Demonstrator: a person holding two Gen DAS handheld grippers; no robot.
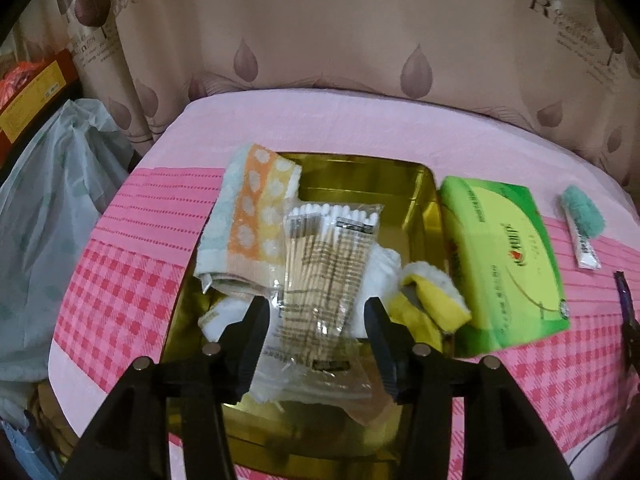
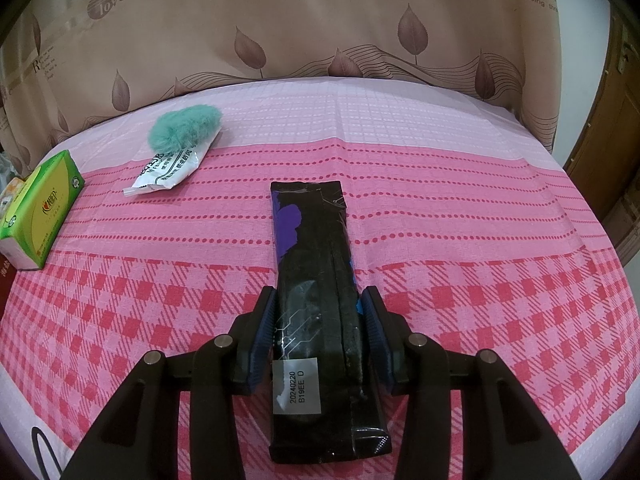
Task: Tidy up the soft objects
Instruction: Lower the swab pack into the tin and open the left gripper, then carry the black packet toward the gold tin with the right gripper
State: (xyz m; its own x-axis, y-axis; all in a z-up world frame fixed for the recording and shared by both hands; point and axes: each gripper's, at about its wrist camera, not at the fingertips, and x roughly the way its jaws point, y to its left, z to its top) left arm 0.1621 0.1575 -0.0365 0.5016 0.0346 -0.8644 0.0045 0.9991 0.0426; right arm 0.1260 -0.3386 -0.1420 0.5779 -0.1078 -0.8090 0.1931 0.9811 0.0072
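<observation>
While lying flat, the black packet [image 2: 316,280] points lengthwise toward the curtain [image 2: 320,20].

My left wrist camera looks steeply down, close over the gold tin [image 1: 424,188]; my right faces the pink tablecloth [image 2: 460,208]. Both views share the green tissue pack [image 1: 508,264] [image 2: 36,208].

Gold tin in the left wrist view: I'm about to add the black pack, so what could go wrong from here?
The gold tin already looks crowded: the cotton swab packet lies on top of the cloths, so it may get crushed. The dotted towel drapes over the rim and could slide out. The long black pack, clamped in the right gripper, may not lie flat.
</observation>
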